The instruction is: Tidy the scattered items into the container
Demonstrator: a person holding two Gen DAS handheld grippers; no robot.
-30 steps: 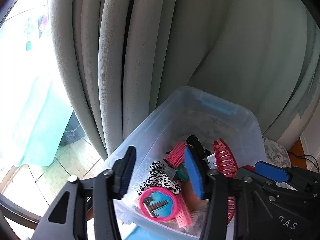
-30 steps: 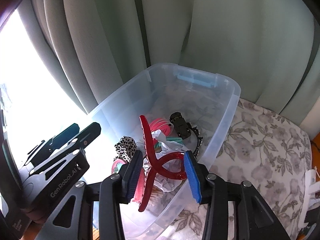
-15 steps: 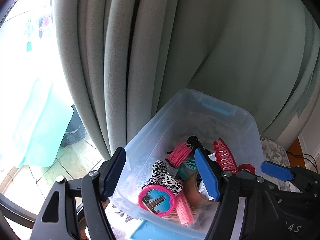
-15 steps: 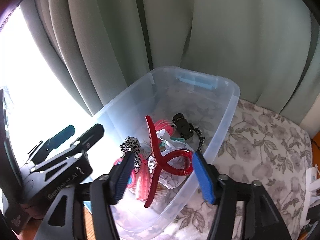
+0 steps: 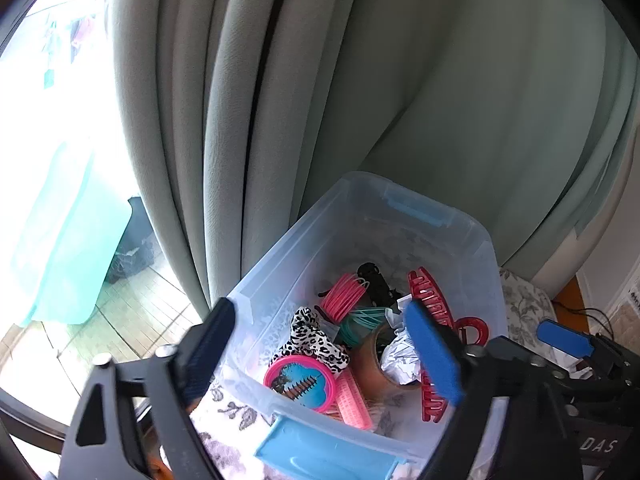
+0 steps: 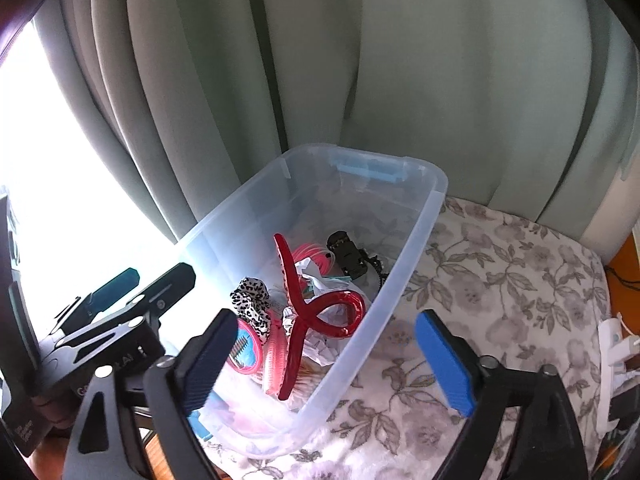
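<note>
Clear plastic storage bin (image 6: 416, 248) near centre on floral cloth (image 6: 500, 280) holds red claw hair clip (image 6: 316, 312). Left gripper (image 5: 320, 356) and right gripper (image 6: 332, 364) both opening, nothing between; lift straight clear of rim.

One clear plastic container (image 6: 404, 264) holds one red claw clip (image 6: 316, 312), one leopard scrunchie (image 6: 252, 300), one round pink mirror (image 5: 300, 382), one pink roller (image 5: 354, 402), one tape roll (image 5: 380, 364).

Clear plastic bin (image 6: 412, 236) on my floral cloth, upright, lidless. Inside, piled: red claw clip (image 6: 308, 312) on top, leopard scrunchie (image 5: 312, 340), pink coil ties (image 5: 344, 292), round pink mirror (image 5: 300, 380).
</note>
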